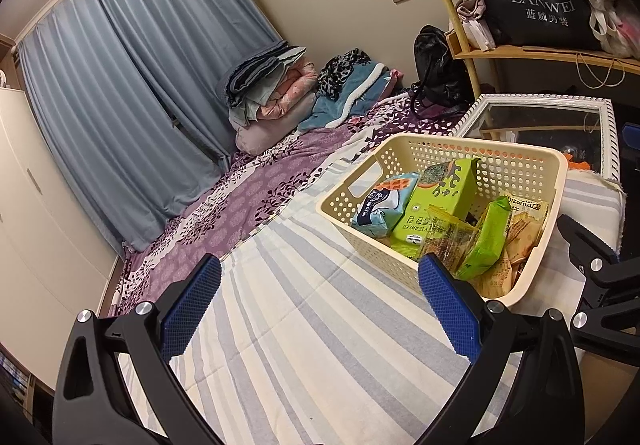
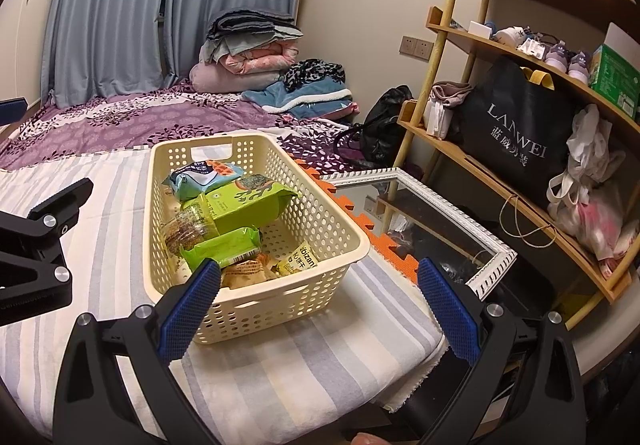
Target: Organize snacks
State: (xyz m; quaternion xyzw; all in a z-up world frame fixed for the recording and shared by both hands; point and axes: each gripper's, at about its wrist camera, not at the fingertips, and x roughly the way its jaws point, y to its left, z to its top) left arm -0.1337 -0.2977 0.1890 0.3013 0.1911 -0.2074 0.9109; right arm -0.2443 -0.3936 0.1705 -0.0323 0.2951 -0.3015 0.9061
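A cream perforated basket (image 1: 416, 149) (image 2: 340, 245) stands on the striped sheet near the bed's corner. In it lie several snack packs: a blue pack (image 1: 382, 205) (image 2: 204, 175), a green seaweed box (image 1: 440, 197) (image 2: 248, 201), a green pouch (image 1: 486, 239) (image 2: 224, 247), clear-wrapped crackers (image 1: 450, 235) (image 2: 188, 229) and yellow packets (image 1: 524, 229) (image 2: 296, 263). My left gripper (image 1: 320, 305) is open and empty over the sheet, left of the basket. My right gripper (image 2: 320, 305) is open and empty, just in front of the basket's near end.
A white-framed mirror (image 1: 536, 121) (image 2: 432, 213) lies beside the bed past the basket. A wooden shelf (image 2: 500, 181) with a black bag (image 2: 516, 133) stands at the right. Folded blankets (image 1: 272, 93) (image 2: 248, 57) are piled at the bed's far end.
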